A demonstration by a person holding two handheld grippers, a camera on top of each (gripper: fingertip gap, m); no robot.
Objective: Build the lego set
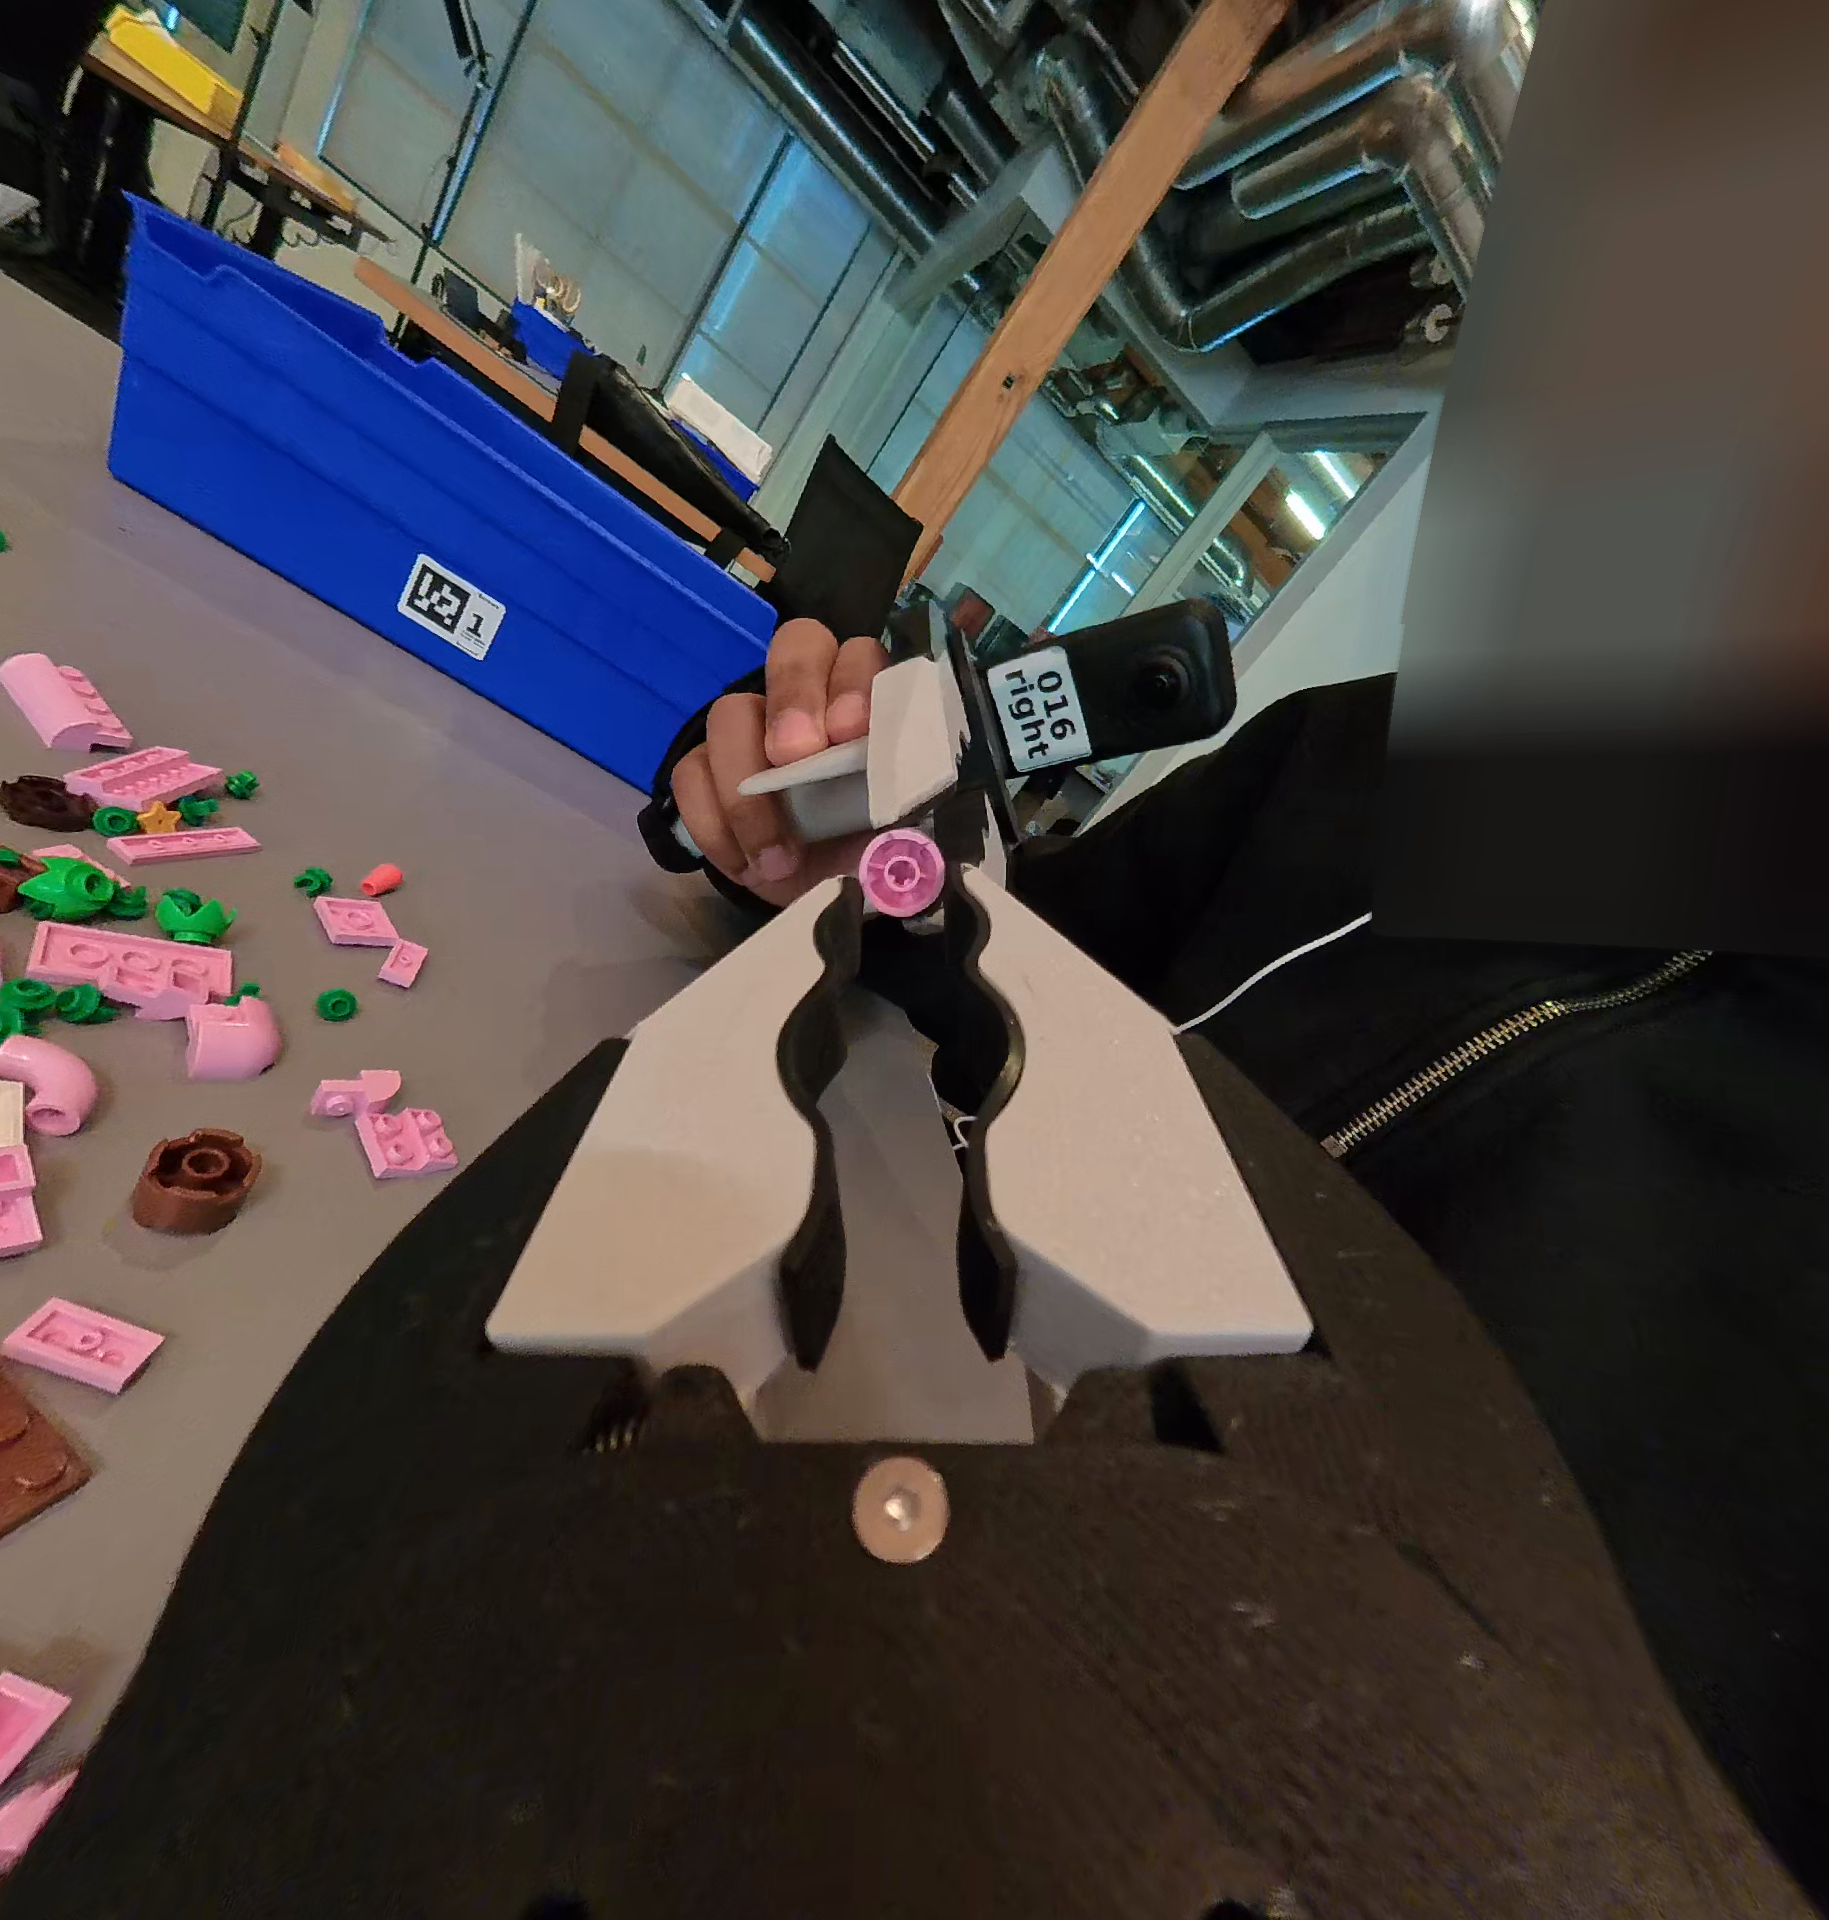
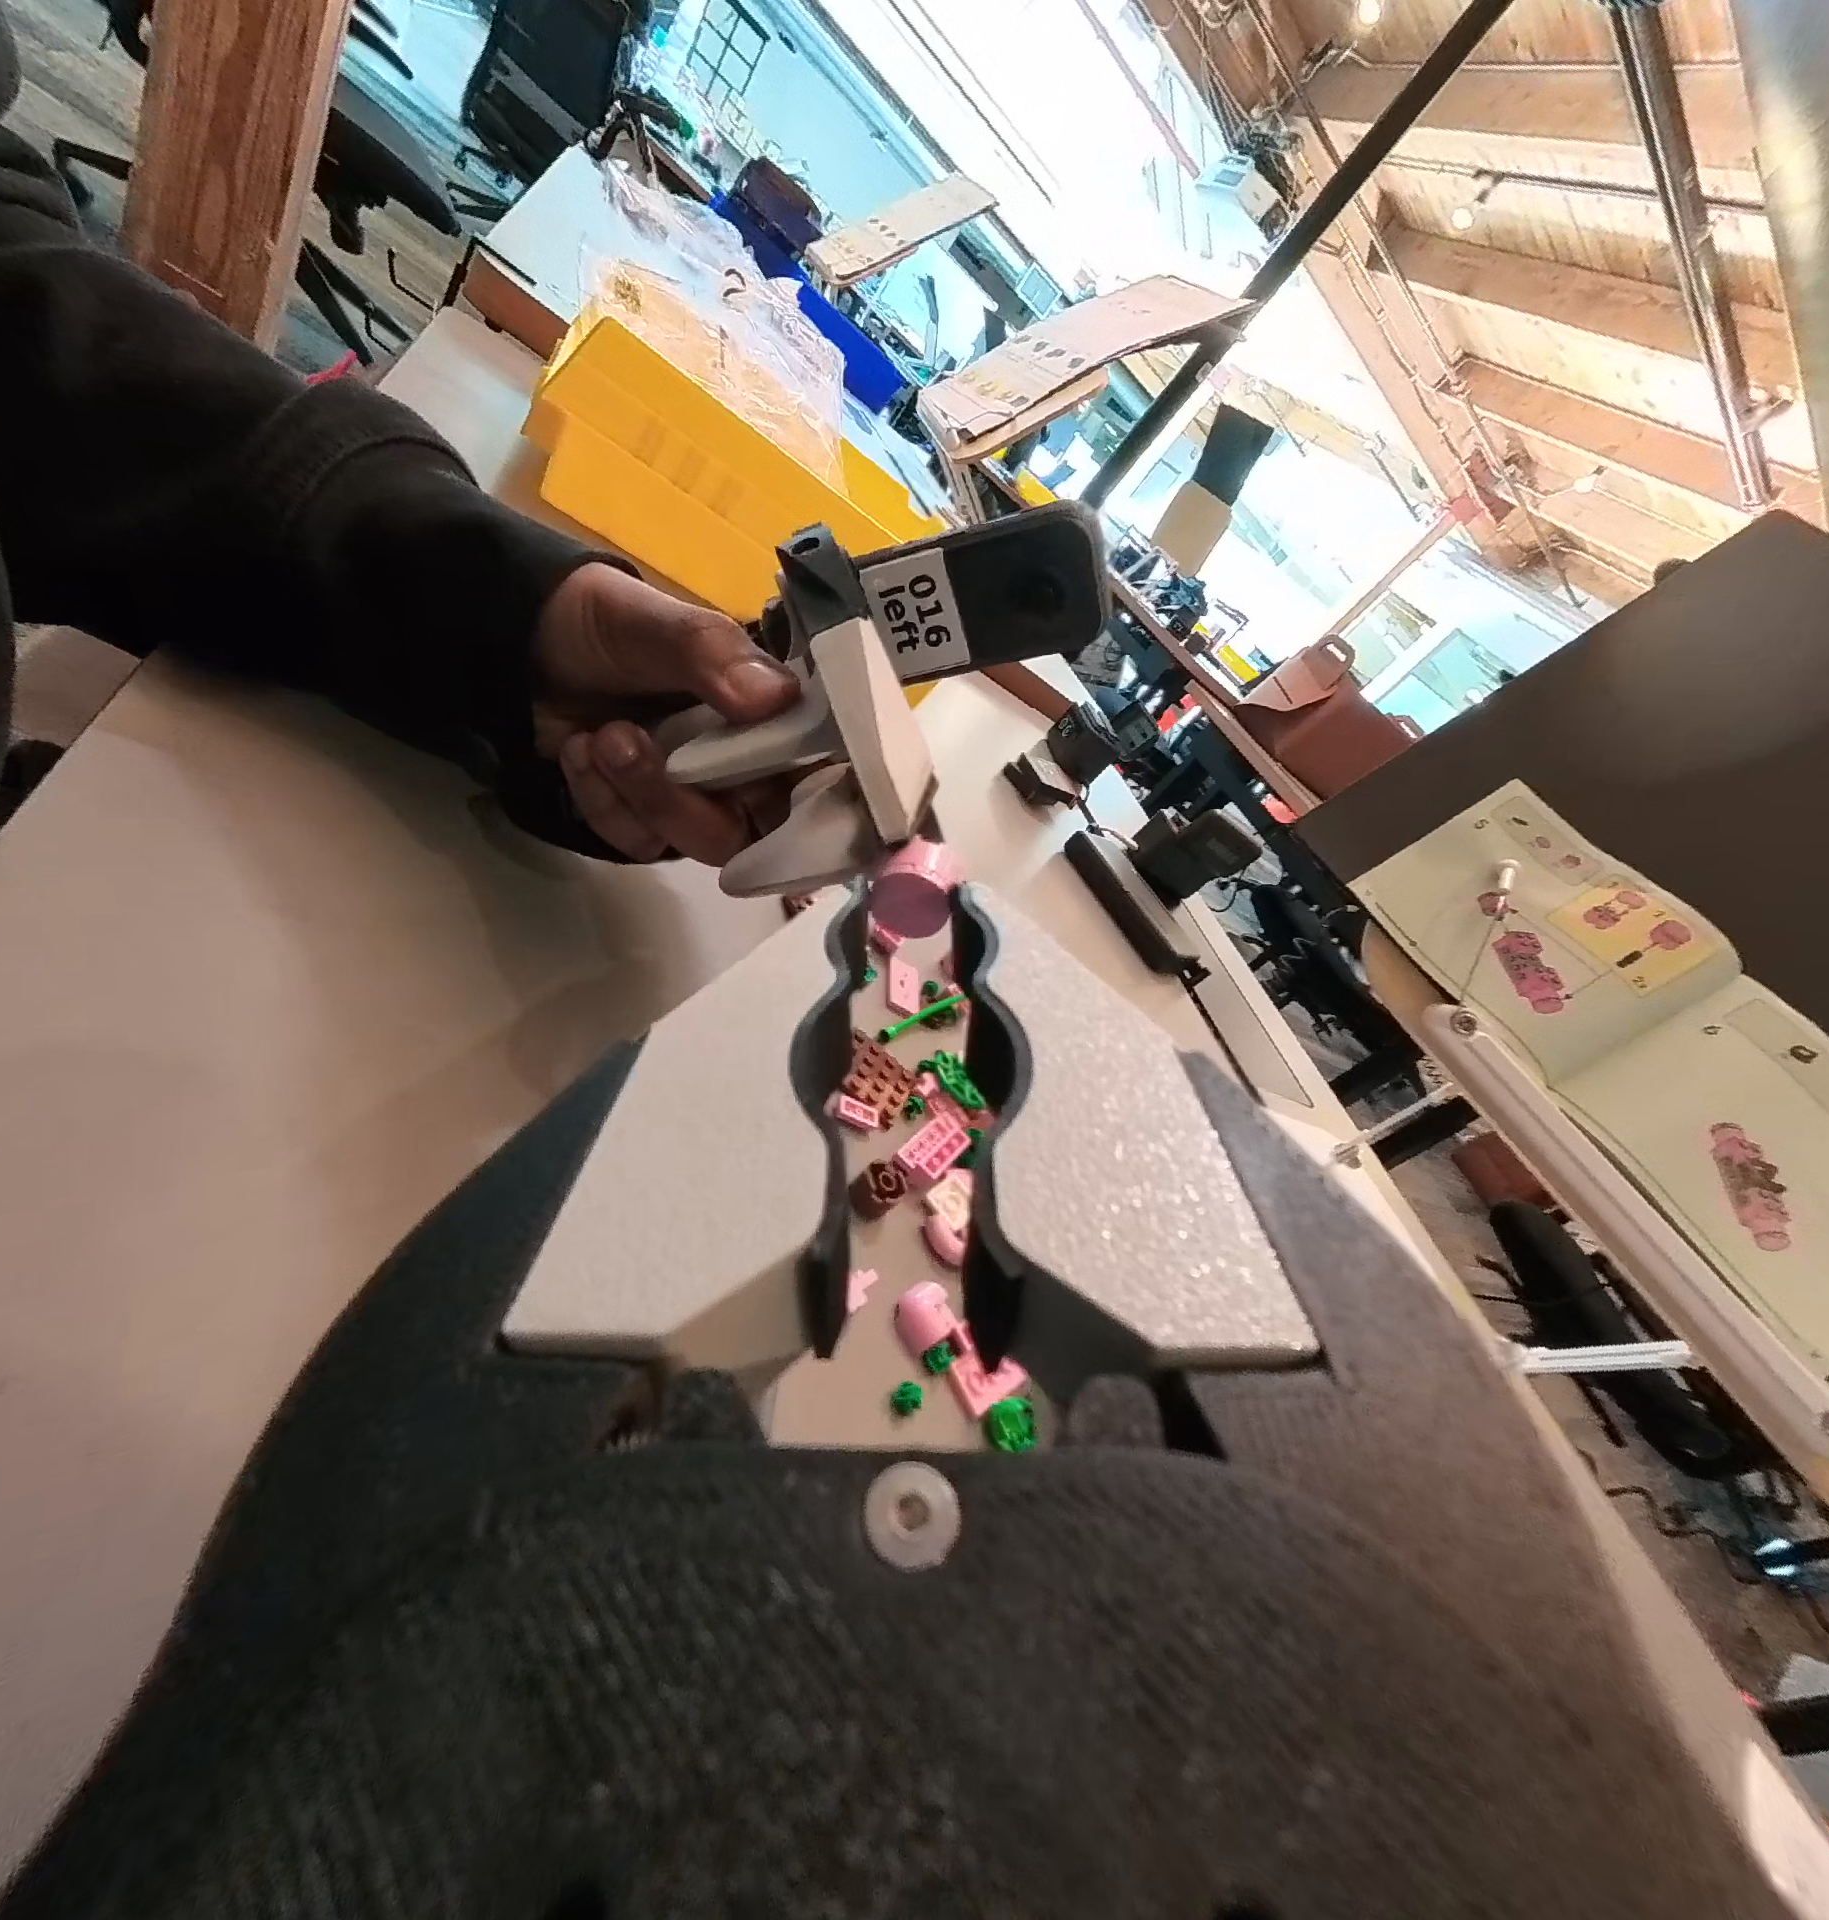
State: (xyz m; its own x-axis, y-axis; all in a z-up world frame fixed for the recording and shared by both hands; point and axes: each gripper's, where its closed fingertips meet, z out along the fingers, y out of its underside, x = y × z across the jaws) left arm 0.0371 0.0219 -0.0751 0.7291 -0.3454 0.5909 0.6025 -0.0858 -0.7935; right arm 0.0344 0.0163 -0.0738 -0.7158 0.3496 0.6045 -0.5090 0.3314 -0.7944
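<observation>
Pink round brick (image 1: 901, 871) pinched between both grippers' tips.

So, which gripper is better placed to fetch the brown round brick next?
Probably the right gripper: the brown round brick lies straight ahead between its jaws, but off to the side of the left gripper. Each now grips a pink round piece.

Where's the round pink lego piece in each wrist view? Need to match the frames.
Left wrist view: the round pink lego piece sits just above centre, at the tips of the left gripper, hollow underside facing the camera.
Right wrist view: just above centre, at the tips of the right gripper, smooth pink face toward the camera.
Shared landmark: the loose pink and green bricks on the table.
</observation>
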